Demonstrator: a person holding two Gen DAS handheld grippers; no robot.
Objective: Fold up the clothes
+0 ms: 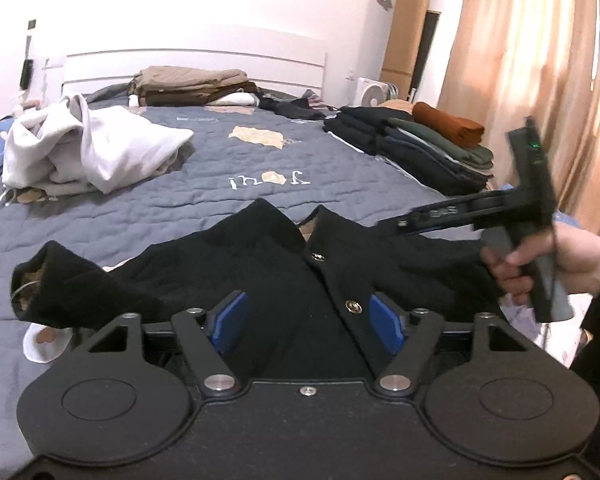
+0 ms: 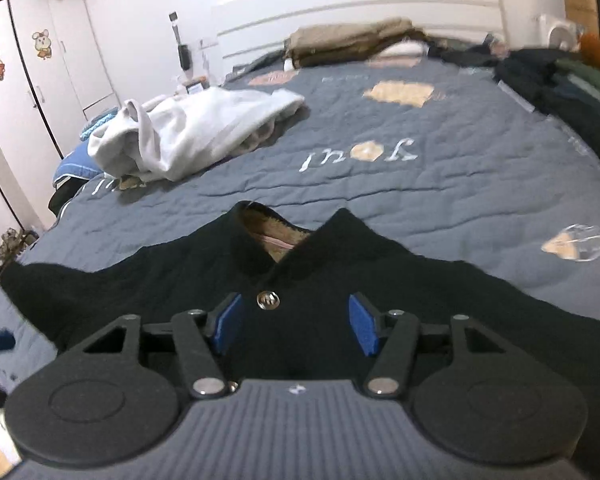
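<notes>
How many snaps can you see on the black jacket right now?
2. One snap sits just below the collar, another lower on the placket, near the left tongs' right pad. More may be hidden behind the tongs.

Left gripper [image 1: 308, 320]: blue pads apart, nothing pinched, above black snap-button jacket [image 1: 260, 272] spread flat on grey quilted bedspread [image 1: 204, 200]. Right gripper [image 1: 396, 224], blurred, held in a hand [image 1: 540, 264] over the jacket's right shoulder. Crumpled white garment [image 1: 100, 148] far left; folded dark stack [image 1: 420, 148] far right.

Black jacket [image 2: 228, 280], tan lining; grey quilted bedspread [image 2: 440, 200], beige patches; white garment heap [image 1: 96, 148]; blue gripper pads [image 1: 230, 320].
</notes>
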